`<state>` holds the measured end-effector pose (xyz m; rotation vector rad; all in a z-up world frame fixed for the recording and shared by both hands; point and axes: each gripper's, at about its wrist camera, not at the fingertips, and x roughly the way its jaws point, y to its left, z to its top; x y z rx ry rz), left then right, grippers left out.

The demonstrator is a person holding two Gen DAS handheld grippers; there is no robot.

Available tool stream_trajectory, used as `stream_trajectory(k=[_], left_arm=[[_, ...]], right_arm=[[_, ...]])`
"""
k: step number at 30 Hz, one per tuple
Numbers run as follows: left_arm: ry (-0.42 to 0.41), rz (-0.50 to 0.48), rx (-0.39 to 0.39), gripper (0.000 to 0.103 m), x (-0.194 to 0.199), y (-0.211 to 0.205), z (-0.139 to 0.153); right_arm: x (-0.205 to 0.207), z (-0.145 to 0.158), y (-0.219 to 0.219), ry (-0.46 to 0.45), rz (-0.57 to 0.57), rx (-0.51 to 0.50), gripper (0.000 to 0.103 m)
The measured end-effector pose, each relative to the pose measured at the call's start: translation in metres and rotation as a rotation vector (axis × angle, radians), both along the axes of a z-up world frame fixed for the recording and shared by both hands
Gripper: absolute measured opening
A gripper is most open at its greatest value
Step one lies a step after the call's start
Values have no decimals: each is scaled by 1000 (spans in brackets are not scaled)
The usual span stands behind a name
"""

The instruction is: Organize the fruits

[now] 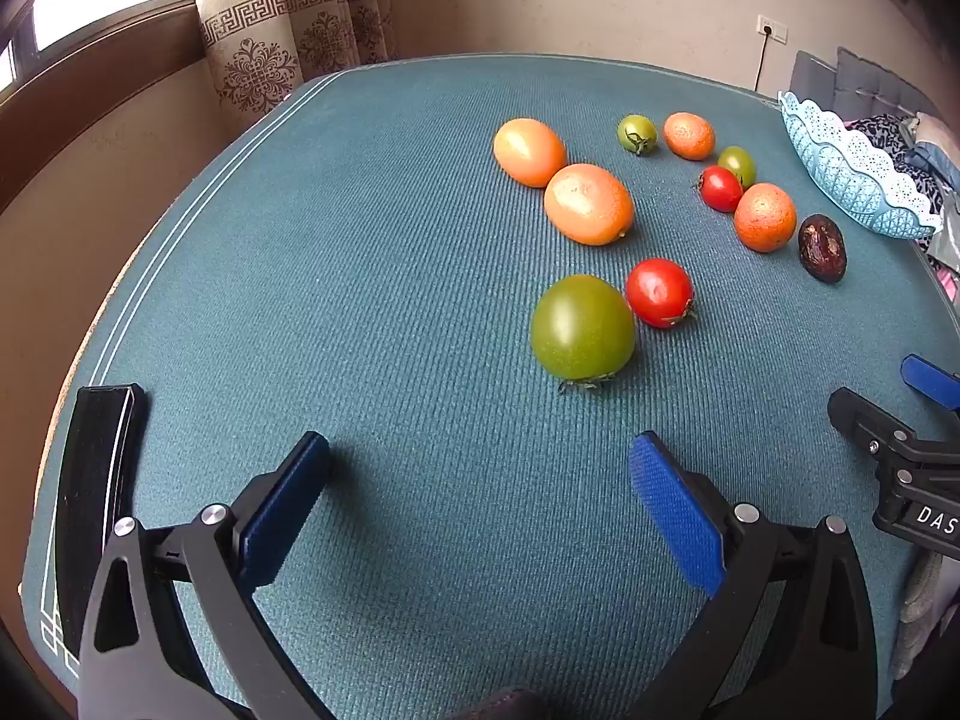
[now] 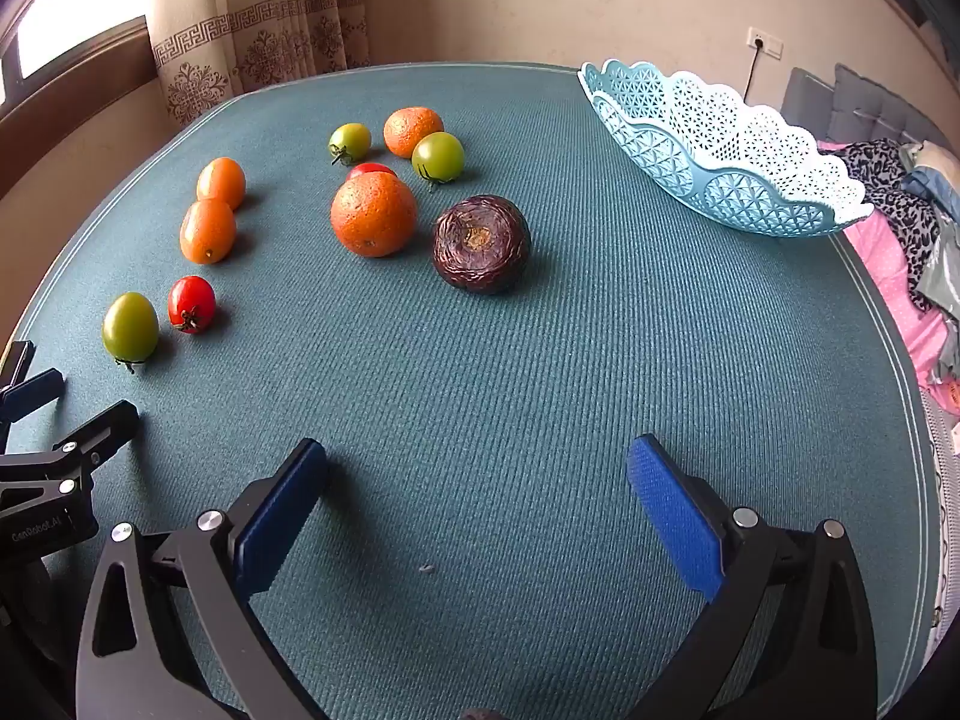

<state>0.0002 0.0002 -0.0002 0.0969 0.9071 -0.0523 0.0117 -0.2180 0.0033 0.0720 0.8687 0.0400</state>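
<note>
Both tools are seen released and empty above the teal tabletop (image 2: 540,396): the left tool (image 1: 480,498) and the right tool (image 2: 477,504) each show blue pads spread wide, with nothing between them. The left tool's tips are cut off at the left edge of the right view.

Taking the dark wrinkled fruit (image 2: 482,243) as landmark: an orange (image 2: 373,213) lies just to its left, and a red tomato (image 2: 372,168) is mostly hidden behind that orange. Two green tomatoes (image 2: 438,156) (image 2: 350,141) and a second orange (image 2: 413,131) lie beyond. Two oval orange fruits (image 2: 207,230) (image 2: 221,182) touch farther left. Nearest, far left of the landmark, a green tomato (image 2: 130,327) and a red one (image 2: 191,303) sit side by side.

The basket (image 2: 720,162) stands right of and beyond the landmark, its inside mostly hidden by its near wall; no fruit is visible in it.
</note>
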Motion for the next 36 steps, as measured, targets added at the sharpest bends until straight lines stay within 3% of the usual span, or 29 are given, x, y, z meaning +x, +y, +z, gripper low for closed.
stream_trajectory(k=[36], left_arm=[[-8, 19, 17, 101, -1, 2, -1]], right_arm=[[0, 0, -1, -1, -2, 0, 98]])
